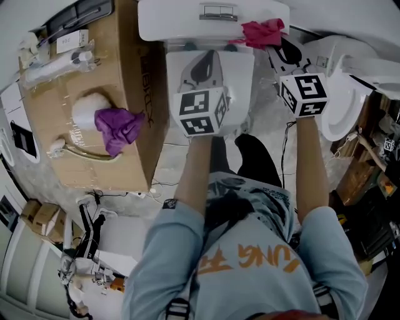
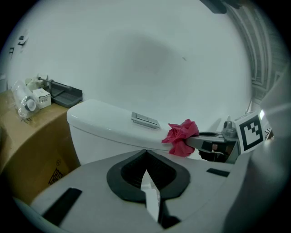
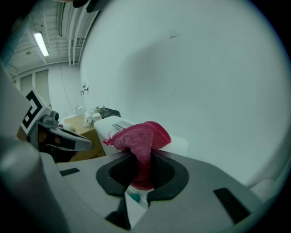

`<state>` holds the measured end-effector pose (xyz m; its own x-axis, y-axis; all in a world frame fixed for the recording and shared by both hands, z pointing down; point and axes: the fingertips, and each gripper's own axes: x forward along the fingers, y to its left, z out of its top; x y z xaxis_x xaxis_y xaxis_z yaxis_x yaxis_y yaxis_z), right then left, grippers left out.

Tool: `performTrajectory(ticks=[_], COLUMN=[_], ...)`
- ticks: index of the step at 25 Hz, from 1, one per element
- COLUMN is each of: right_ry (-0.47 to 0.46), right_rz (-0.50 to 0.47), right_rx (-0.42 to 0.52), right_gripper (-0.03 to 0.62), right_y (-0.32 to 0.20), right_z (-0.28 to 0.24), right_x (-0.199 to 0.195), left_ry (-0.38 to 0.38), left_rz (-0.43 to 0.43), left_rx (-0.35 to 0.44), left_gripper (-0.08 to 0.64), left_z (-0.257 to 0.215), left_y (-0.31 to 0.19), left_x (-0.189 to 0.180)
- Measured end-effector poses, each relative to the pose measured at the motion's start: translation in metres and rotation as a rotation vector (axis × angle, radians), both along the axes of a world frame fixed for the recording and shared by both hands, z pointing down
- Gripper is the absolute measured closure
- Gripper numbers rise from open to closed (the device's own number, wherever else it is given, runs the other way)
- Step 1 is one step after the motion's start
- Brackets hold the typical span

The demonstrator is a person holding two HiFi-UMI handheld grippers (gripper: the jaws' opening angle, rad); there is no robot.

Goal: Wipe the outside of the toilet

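The white toilet's tank [image 1: 175, 22] with its flush plate [image 1: 219, 11] is at the top of the head view; the closed seat lid [image 1: 240, 78] lies below it. My right gripper [image 1: 275, 45] is shut on a crumpled pink cloth [image 1: 262, 31], which rests against the tank lid's right end. The right gripper view shows the cloth [image 3: 138, 136] bunched between the jaws. My left gripper [image 1: 211, 57] hovers over the seat lid, shut with nothing in it, pointing at the tank front [image 2: 104, 136]. It sees the cloth [image 2: 182, 135] to its right.
A large cardboard box [image 1: 134, 150] stands left of the toilet, carrying a purple cloth [image 1: 119, 128], a white fluffy pad [image 1: 87, 107] and a wrapped bottle [image 1: 56, 65]. Another white toilet seat [image 1: 347, 100] stands at the right. Cables run on the floor [image 1: 165, 165].
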<state>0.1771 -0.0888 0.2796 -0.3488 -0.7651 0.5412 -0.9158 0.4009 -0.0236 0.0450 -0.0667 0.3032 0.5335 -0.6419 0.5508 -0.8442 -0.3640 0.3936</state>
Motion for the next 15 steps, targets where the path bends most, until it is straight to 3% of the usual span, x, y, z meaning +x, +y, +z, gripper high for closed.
performTrajectory(ticks=[5,9,15], right_ry=[-0.002,-0.03,-0.175], right_rz=[0.137,0.251,0.239], right_rx=[0.0,0.038,0.083], right_gripper=[0.506,0.506,0.505], right_y=[0.009,0.023,0.05], right_z=[0.004,-0.001,-0.001], right_x=[0.031,0.051,0.019], left_ry=[-0.067,-0.075,-0.086], left_rz=[0.043,0.044,0.002], left_rx=[0.061,0.093,0.129], left_gripper=[0.545,0.543,0.545], left_z=[0.008,0.01,0.016], left_y=[0.004,0.006,0.013], left_x=[0.008,0.004,-0.028])
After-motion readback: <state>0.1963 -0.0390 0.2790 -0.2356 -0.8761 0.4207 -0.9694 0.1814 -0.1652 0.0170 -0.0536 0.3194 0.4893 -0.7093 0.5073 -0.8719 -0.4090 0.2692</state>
